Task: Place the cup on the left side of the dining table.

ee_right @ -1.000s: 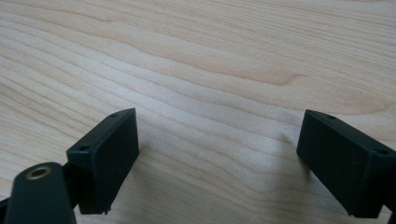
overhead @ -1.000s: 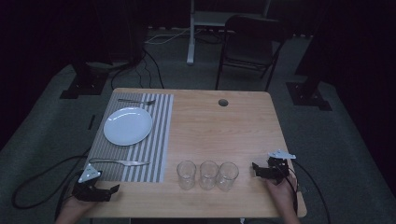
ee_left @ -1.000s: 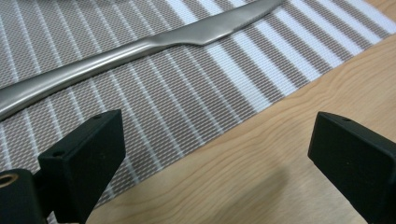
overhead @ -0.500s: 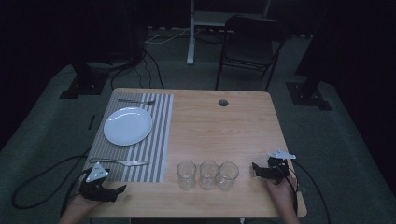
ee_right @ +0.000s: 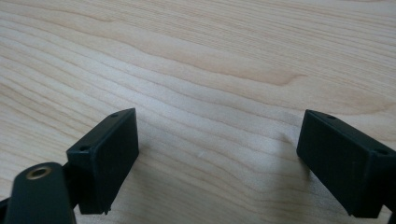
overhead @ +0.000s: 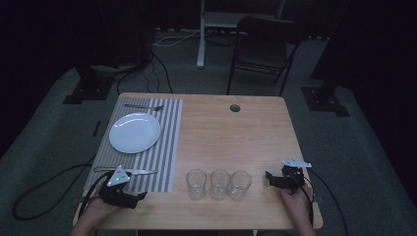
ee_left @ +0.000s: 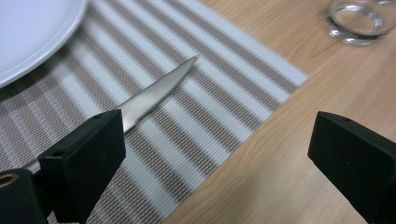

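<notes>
My left gripper (overhead: pixel 139 196) hovers at the near left of the table, over the front edge of the striped placemat (overhead: pixel 162 147). In the left gripper view it (ee_left: pixel 217 154) stands open, nothing between its jaws. A table knife (ee_left: pixel 154 93) lies on the placemat (ee_left: pixel 210 88) just beyond the left jaw; the same knife (overhead: pixel 130 171) lies ahead of the gripper in the high view. My right gripper (overhead: pixel 269 178) rests at the near right, open over bare wood (ee_right: pixel 219 154), beside three empty glasses (overhead: pixel 219 183).
A white plate (overhead: pixel 134 132) sits on the placemat with a fork (overhead: pixel 143 106) beyond it. A glass base (ee_left: pixel 359 21) stands off the placemat's corner. The table has a round cable hole (overhead: pixel 235 107). A chair (overhead: pixel 260 49) stands behind the table.
My left gripper has moved to the right along the table's front edge and risen slightly, closing in on the knife. The right gripper has stayed put.
</notes>
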A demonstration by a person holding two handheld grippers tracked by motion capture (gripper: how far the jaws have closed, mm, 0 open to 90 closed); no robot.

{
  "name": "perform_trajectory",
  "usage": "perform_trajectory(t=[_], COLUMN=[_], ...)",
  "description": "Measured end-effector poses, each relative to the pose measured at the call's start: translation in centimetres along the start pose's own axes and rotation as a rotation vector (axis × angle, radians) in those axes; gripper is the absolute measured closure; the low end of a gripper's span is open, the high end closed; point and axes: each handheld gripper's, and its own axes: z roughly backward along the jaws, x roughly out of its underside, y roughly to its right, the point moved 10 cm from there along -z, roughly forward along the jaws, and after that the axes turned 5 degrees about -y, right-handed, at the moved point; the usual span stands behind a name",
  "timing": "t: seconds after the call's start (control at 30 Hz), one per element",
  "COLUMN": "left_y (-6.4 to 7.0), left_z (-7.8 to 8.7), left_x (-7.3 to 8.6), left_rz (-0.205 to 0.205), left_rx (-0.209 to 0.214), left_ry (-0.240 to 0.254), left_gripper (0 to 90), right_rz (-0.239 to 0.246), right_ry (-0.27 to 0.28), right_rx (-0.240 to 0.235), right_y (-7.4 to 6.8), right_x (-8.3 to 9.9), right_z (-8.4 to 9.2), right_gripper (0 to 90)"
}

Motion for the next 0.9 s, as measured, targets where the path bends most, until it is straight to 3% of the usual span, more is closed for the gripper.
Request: perform_trajectory(t=[0.9], left_y=[5.2], left_z=[-1.2], left_x=[-7.9], left_rz=[-0.154], left_rx=[0.122], left_ry=[0.047], left_gripper=[4.7], right_rz=[-0.001], right_ry=[0.001], right_rx=[0.001], right_y=[0.0], right_x=[0.0], right_z=[0.0], right_gripper=[12.4])
